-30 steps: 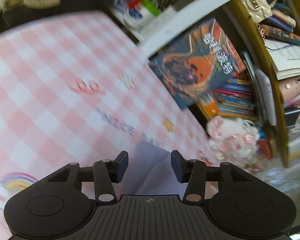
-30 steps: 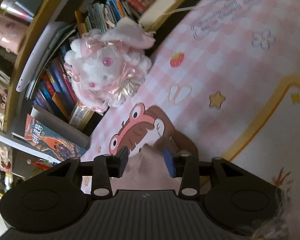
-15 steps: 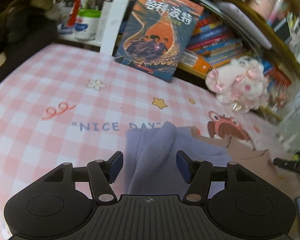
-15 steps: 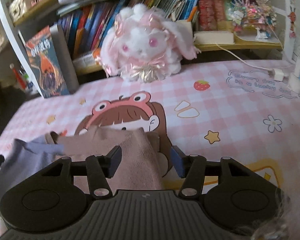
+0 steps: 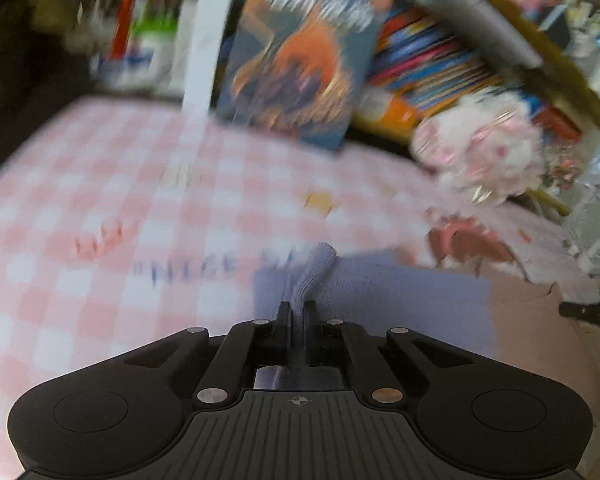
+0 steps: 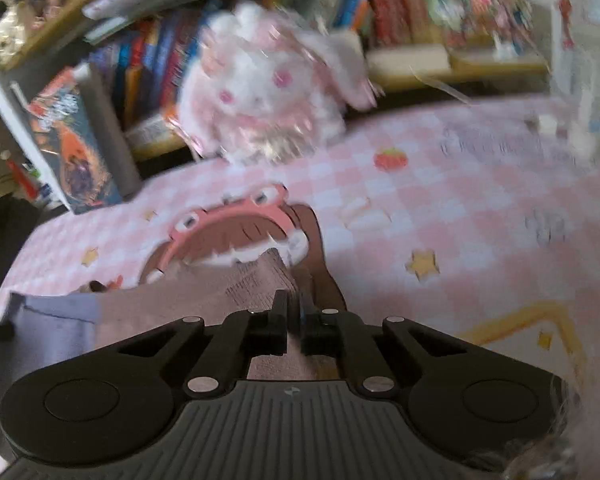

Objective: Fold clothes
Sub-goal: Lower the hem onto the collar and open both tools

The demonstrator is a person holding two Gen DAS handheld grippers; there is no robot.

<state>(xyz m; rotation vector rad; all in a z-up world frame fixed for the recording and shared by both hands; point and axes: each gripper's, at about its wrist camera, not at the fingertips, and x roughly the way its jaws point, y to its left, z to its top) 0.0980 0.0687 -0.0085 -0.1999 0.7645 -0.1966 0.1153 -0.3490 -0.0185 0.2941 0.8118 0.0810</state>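
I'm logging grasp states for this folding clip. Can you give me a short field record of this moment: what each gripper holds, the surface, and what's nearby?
garment: two-tone knit garment, lavender part and dusty-pink part
left gripper: shut on the lavender part
right gripper: shut on the dusty-pink part
surface: pink checked mat with cartoon prints
behind the mat: plush toy, upright book, bookshelf
image quality: both views motion-blurred

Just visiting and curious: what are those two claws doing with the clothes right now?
Left gripper shut on lavender cloth. Right gripper shut on dusty-pink cloth. Both pieces pinched at an edge, rest on the checked mat. Nothing in the way.
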